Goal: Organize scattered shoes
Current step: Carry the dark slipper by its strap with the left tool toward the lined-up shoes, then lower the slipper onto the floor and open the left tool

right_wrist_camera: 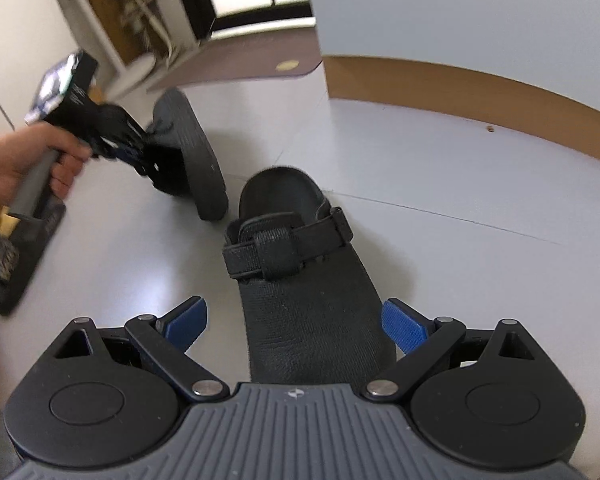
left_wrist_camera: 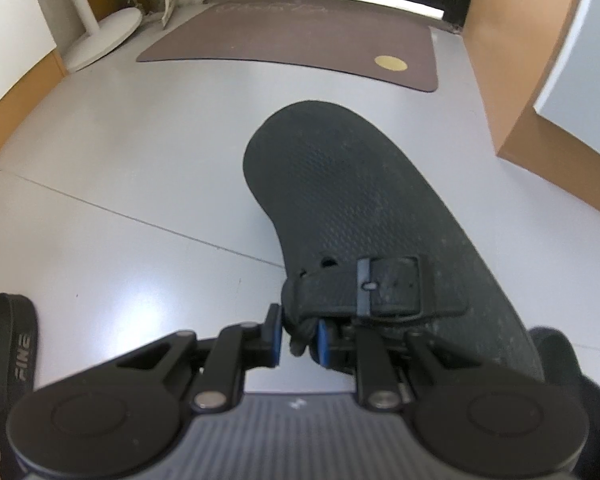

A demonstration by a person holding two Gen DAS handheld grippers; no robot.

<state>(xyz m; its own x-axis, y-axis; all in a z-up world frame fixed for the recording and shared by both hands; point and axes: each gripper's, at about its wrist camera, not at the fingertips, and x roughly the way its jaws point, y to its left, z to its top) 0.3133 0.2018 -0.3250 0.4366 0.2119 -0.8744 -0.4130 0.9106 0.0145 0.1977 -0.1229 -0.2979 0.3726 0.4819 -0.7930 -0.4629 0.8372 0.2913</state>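
In the left wrist view my left gripper (left_wrist_camera: pixel 298 334) is shut on the strap edge of a black clog (left_wrist_camera: pixel 364 200), which hangs tilted with its textured sole facing the camera. The right wrist view shows that same clog (right_wrist_camera: pixel 196 148) held off the floor by the left gripper (right_wrist_camera: pixel 140 156). A second black clog (right_wrist_camera: pixel 300 280) lies flat on the grey floor, toe toward the camera, strap across its middle. My right gripper (right_wrist_camera: pixel 296 322) is open, its blue pads on either side of this clog's toe, apart from it.
A brown doormat (left_wrist_camera: pixel 300 48) lies before the door at the far end. A white round stand base (left_wrist_camera: pixel 100 36) sits at far left. Wood-trimmed walls (right_wrist_camera: pixel 480 84) border the right. Other dark footwear (right_wrist_camera: pixel 16 252) lies at the left edge.
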